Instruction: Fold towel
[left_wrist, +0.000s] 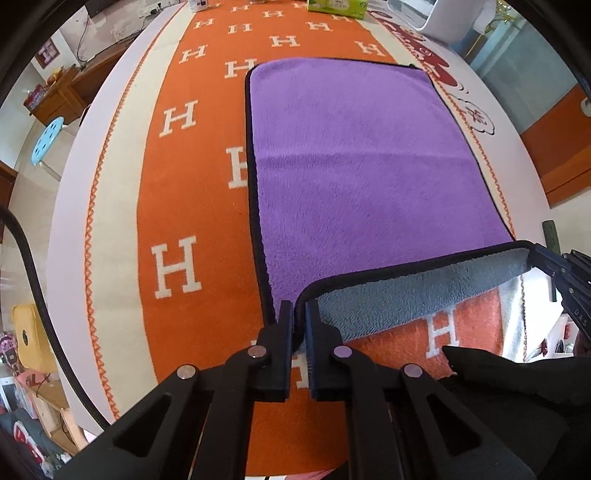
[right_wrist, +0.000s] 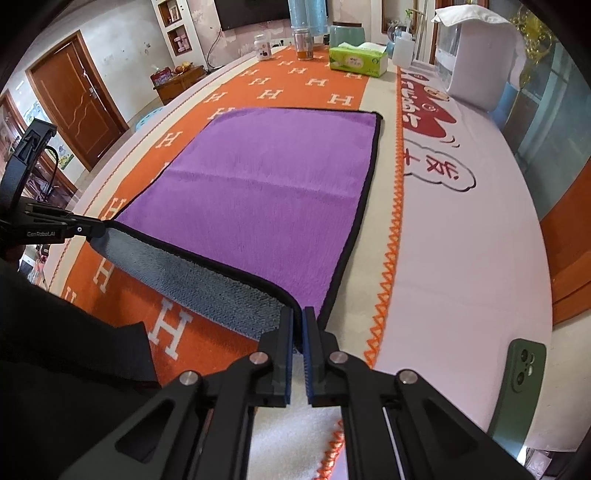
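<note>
A purple towel (left_wrist: 354, 155) with a black hem and grey underside lies flat on the orange H-patterned table cover (left_wrist: 177, 192). Its near edge is lifted, showing the grey underside (left_wrist: 406, 295). My left gripper (left_wrist: 298, 314) is shut on the near left corner. My right gripper (right_wrist: 298, 317) is shut on the near right corner of the towel (right_wrist: 266, 192). The right gripper also shows at the right edge of the left wrist view (left_wrist: 554, 266). The left gripper shows at the left of the right wrist view (right_wrist: 85, 229).
A green tissue box (right_wrist: 356, 61), bottles (right_wrist: 303, 40) and a white appliance (right_wrist: 476, 48) stand at the table's far end. A green phone (right_wrist: 517, 391) lies near the right edge. A dark sleeve (right_wrist: 66, 350) is at the lower left.
</note>
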